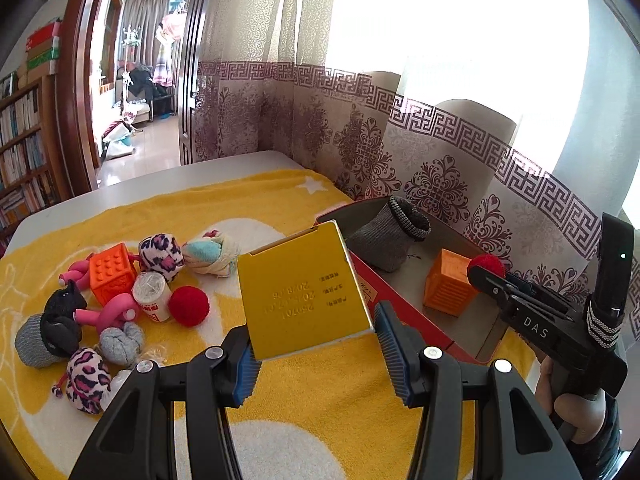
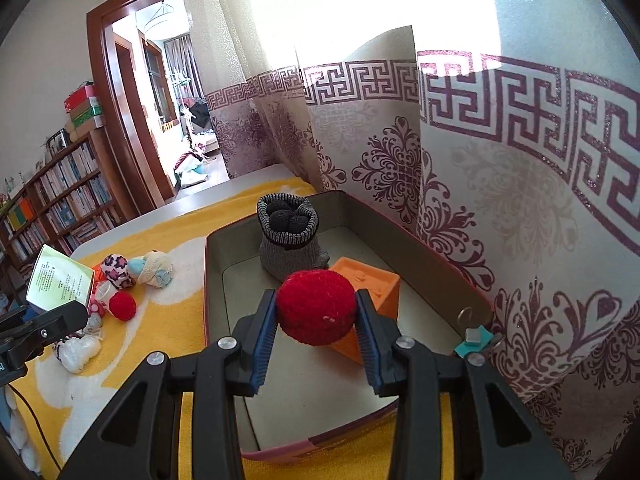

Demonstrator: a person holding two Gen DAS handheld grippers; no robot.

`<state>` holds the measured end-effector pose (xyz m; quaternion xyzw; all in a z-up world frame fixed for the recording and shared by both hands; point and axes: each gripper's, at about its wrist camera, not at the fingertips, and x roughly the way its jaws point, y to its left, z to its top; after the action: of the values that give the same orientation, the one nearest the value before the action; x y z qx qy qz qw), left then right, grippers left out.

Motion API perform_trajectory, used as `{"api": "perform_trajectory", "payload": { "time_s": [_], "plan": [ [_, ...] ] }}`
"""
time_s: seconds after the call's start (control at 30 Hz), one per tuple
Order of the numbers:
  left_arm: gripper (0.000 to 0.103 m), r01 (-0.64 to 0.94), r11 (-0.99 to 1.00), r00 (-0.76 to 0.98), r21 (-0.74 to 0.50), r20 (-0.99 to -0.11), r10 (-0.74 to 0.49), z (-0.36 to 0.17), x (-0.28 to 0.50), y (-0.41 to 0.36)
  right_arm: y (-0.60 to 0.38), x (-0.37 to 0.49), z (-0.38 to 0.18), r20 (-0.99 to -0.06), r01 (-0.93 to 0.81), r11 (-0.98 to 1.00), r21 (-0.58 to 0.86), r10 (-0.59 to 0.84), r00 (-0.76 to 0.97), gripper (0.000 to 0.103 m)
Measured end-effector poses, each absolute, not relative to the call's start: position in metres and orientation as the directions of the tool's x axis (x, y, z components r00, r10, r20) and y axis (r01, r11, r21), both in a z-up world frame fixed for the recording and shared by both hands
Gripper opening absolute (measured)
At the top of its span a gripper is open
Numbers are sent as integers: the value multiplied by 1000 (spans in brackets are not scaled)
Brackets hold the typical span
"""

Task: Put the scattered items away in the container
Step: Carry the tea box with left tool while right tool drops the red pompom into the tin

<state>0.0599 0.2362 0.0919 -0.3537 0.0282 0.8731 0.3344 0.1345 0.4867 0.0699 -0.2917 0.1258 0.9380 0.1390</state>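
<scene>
Yellow towel (image 1: pixel 280 400): red tin (image 2: pixel 206 280) holds two items; left jaws clamp yellow box (image 1: pixel 300 288), right jaws clamp red ball (image 2: pixel 316 306).

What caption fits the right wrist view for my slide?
Right tongs carry a red pompom over the tin, which holds a grey sock and orange block.

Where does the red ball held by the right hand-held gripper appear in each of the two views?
Left wrist view: at right, red ball over the container.
Right wrist view: centre, red ball between the blue pads.
Shared landmark: the orange cube in the container.
</scene>
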Motion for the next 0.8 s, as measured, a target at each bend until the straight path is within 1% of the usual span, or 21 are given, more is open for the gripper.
{"api": "perform_trajectory", "payload": {
  "time_s": [0.3, 0.43, 0.47, 0.5, 0.53, 0.57, 0.6, 0.73, 0.8],
  "plan": [
    [55, -680, -711, -478, -181, -626, 616, 107, 43, 299, 489, 135, 67, -579, -333, -933, 138, 196, -791, 42],
    [55, -706, -674, -423, -218, -633, 648, 106, 32, 323, 492, 133, 64, -588, -337, -931, 141, 195, -785, 42],
    [57, -706, -667, -404, -236, -640, 654, 104, 28, 329, 493, 132, 63, -593, -337, -930, 146, 190, -782, 43],
    [69, -702, -665, -387, -255, -646, 658, 101, 24, 333, 494, 131, 62, -597, -342, -928, 151, 190, -780, 43],
    [85, -693, -667, -376, -273, -653, 658, 98, 20, 335, 495, 130, 60, -602, -343, -926, 157, 186, -776, 44],
    [86, -686, -668, -370, -290, -651, 663, 95, 18, 336, 496, 130, 58, -610, -342, -925, 163, 178, -772, 44],
    [86, -682, -666, -364, -303, -650, 668, 93, 17, 336, 498, 129, 57, -615, -340, -925, 171, 169, -770, 47],
    [86, -671, -672, -361, -314, -653, 666, 88, 16, 330, 500, 130, 56, -615, -349, -919, 185, 169, -770, 62],
    [86, -657, -679, -363, -327, -652, 665, 87, 14, 323, 500, 131, 56, -611, -351, -918, 186, 172, -773, 65]
  ]
}}
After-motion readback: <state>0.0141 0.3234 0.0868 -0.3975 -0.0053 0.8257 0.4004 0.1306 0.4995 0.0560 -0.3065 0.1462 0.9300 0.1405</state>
